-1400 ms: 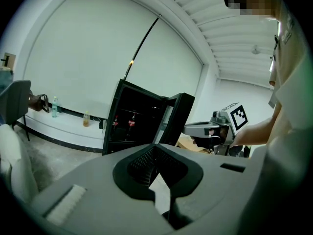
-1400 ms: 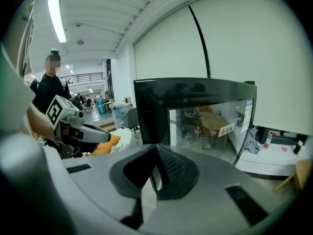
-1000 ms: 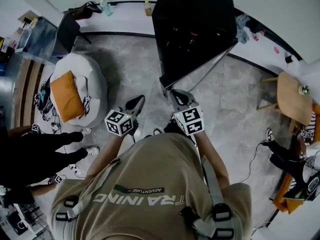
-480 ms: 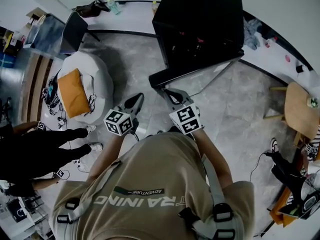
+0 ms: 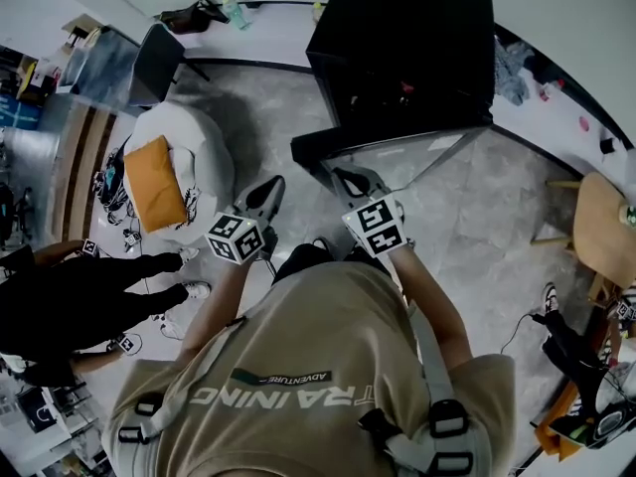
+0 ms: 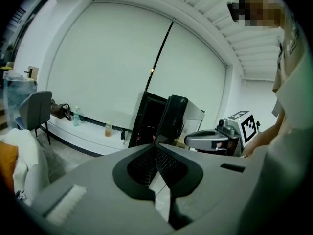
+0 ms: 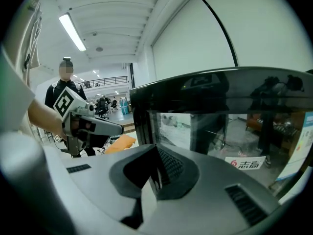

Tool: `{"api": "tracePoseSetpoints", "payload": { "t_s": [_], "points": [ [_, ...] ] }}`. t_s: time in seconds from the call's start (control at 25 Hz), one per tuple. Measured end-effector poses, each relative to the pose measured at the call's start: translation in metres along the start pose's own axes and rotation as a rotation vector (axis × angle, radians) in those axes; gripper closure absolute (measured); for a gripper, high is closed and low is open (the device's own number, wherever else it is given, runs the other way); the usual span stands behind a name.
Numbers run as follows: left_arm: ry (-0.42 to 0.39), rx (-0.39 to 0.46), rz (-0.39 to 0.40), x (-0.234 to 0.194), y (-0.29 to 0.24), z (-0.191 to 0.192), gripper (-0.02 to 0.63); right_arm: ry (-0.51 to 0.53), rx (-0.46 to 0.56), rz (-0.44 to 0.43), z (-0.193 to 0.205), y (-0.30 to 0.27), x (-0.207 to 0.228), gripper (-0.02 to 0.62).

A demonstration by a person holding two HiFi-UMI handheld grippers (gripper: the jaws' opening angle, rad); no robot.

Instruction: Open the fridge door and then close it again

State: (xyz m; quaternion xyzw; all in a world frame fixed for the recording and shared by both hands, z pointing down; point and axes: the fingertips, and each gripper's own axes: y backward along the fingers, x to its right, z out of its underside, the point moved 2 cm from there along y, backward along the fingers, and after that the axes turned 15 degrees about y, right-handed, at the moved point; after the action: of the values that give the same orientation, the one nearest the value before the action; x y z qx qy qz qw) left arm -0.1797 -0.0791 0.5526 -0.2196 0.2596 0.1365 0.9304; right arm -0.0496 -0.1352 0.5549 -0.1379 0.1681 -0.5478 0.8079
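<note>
The black fridge (image 5: 407, 48) stands ahead with its glass door (image 5: 397, 157) swung out from the body. My right gripper (image 5: 350, 179) is shut and empty, its tips just short of the door's outer face. The right gripper view has the glass door (image 7: 220, 126) filling the space behind the closed right gripper (image 7: 155, 168). My left gripper (image 5: 270, 187) hangs shut and empty to the left, apart from the door. Past the left gripper (image 6: 155, 153) in the left gripper view, the fridge (image 6: 151, 119) shows its door (image 6: 175, 117) ajar.
A white beanbag with an orange cushion (image 5: 154, 182) lies on the floor at left. A person in black (image 5: 89, 296) is beside it. A grey chair (image 5: 159, 58) and bottles (image 5: 234, 13) stand at the back left, and a round wooden table (image 5: 606, 222) at right.
The door's angle to the fridge body has flattened and its free edge has shifted left. My right gripper has moved forward with it; the left gripper has barely moved.
</note>
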Motion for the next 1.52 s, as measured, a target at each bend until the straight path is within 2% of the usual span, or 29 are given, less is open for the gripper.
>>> {"api": "tracePoseSetpoints", "payload": {
  "t_s": [0.6, 1.24, 1.52],
  "points": [
    [0.007, -0.043, 0.097, -0.044, -0.026, -0.036, 0.606, -0.030, -0.068, 0.171, -0.008, -0.018, 0.045, 0.595],
    [-0.038, -0.071, 0.221, -0.057, -0.075, -0.078, 0.606, -0.024, -0.117, 0.248, -0.011, -0.038, 0.068, 0.595],
    [-0.039, -0.108, 0.251, -0.062, -0.092, -0.086, 0.606, -0.011, -0.143, 0.279, -0.015, -0.047, 0.089, 0.595]
  ]
}}
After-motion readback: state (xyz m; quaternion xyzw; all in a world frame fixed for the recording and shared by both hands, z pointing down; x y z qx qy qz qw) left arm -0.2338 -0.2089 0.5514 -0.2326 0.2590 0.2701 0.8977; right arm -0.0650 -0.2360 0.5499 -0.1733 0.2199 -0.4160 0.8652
